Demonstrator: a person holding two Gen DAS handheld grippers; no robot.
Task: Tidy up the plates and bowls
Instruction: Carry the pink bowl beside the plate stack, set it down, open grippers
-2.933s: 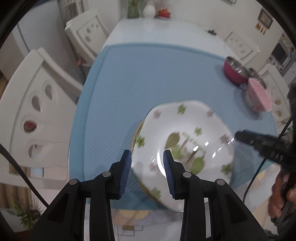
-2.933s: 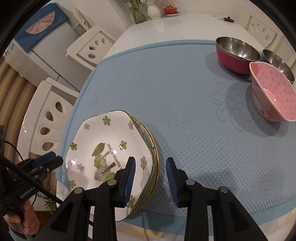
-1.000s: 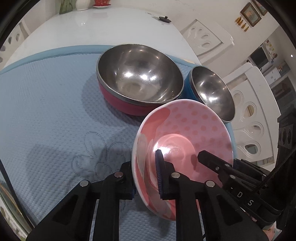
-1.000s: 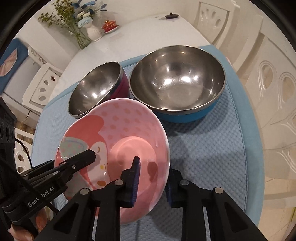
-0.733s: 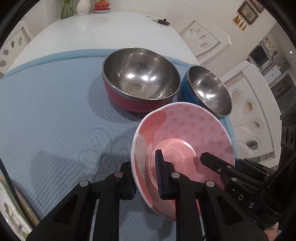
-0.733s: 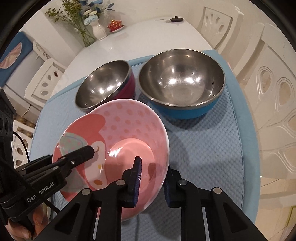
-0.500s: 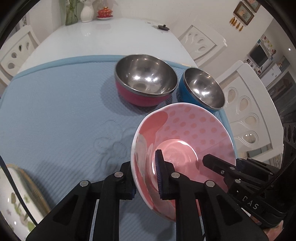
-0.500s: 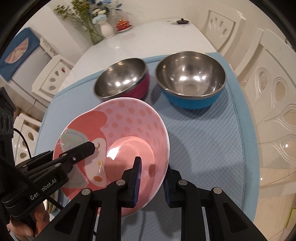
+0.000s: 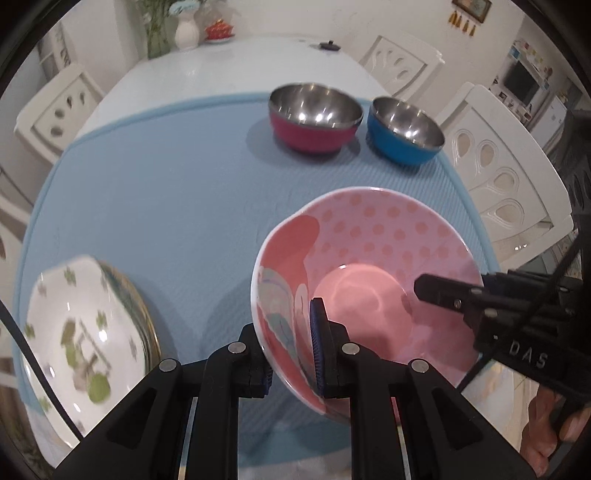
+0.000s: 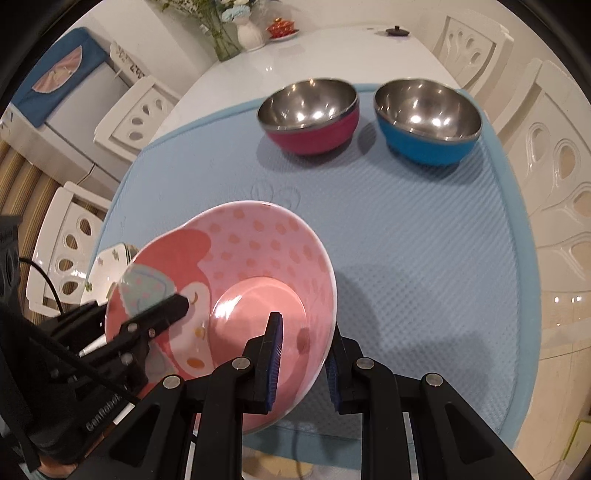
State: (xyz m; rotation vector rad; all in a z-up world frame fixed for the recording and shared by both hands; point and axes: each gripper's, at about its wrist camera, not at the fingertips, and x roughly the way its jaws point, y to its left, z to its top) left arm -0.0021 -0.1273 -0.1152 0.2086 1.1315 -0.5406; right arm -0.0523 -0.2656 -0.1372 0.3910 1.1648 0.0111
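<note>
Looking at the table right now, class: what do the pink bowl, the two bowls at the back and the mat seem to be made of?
Pink bowl: glossy ceramic or melamine, judging by its sharp highlight and printed dots; which one is unclear.
Red bowl and blue bowl: polished steel inside, mirror-like reflections, with matte coloured shells, possibly plastic.
Mat: soft blue fabric or foam, with a dull ribbed texture.

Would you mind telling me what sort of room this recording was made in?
Most likely a home dining room: a long white table ringed by carved white chairs, with a flower vase at the far end and a fridge nearby.
</note>
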